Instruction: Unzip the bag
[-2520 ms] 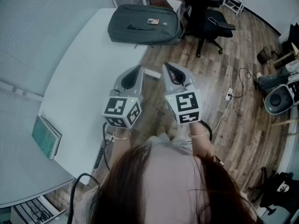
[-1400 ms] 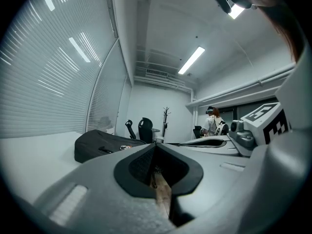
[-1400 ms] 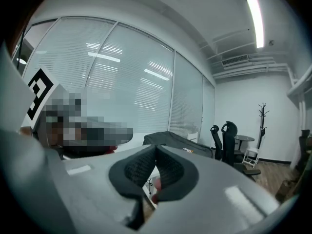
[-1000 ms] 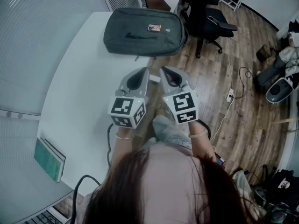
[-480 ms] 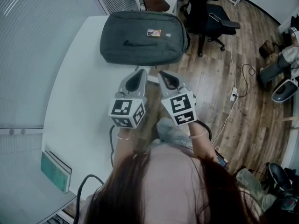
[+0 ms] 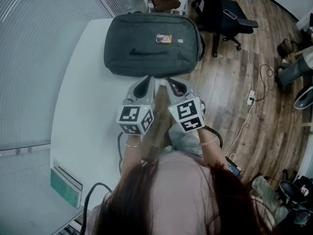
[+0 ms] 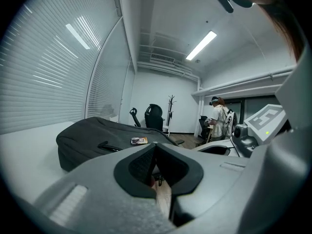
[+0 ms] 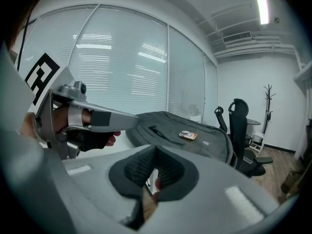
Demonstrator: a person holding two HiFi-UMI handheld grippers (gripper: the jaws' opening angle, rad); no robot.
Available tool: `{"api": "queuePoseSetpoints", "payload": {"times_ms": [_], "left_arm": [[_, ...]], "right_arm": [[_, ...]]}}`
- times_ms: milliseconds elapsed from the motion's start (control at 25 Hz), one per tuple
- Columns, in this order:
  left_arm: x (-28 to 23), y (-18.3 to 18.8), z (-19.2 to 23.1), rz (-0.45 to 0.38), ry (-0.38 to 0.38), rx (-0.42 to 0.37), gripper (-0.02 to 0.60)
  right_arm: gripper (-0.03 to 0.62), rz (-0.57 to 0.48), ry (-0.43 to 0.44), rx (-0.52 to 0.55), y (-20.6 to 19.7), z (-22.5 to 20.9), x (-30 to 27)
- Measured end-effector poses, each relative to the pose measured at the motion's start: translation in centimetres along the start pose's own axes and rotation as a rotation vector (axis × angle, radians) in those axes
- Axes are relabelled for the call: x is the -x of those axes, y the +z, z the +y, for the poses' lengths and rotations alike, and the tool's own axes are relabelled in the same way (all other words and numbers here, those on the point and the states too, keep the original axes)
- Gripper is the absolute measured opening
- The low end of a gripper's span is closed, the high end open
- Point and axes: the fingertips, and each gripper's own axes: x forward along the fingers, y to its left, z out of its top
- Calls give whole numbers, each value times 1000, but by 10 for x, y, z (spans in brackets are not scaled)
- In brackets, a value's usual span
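Note:
A dark grey backpack (image 6: 151, 45) lies flat on the white table (image 6: 88, 106), a small orange tag (image 6: 163, 38) on its top. It also shows in the left gripper view (image 7: 97, 138) and in the right gripper view (image 8: 195, 135). My left gripper (image 6: 150, 78) and right gripper (image 6: 169, 80) are held side by side just short of the bag's near edge, not touching it. Both are shut with nothing between the jaws, as seen along the left gripper (image 7: 155, 145) and the right gripper (image 8: 155, 148). The zipper pull is not visible.
A black office chair (image 6: 225, 13) stands on the wood floor right of the table, with a cable (image 6: 254, 82) trailing nearby. A green book (image 6: 66, 185) lies at the table's near left end. A person (image 7: 218, 121) stands far off in the room.
The bag has come nearer in the head view as the person stepped along the table. Both grippers stayed shut and side by side, now close to the bag's near edge.

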Motion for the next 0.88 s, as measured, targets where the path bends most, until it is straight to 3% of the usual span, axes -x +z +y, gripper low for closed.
{"api": "queuePoseSetpoints", "payload": {"times_ms": [880], "left_arm": [[-62,-43,38,149,16,10,11]], "right_arm": [[52,177,15,-55,-69,-16,-49]]}}
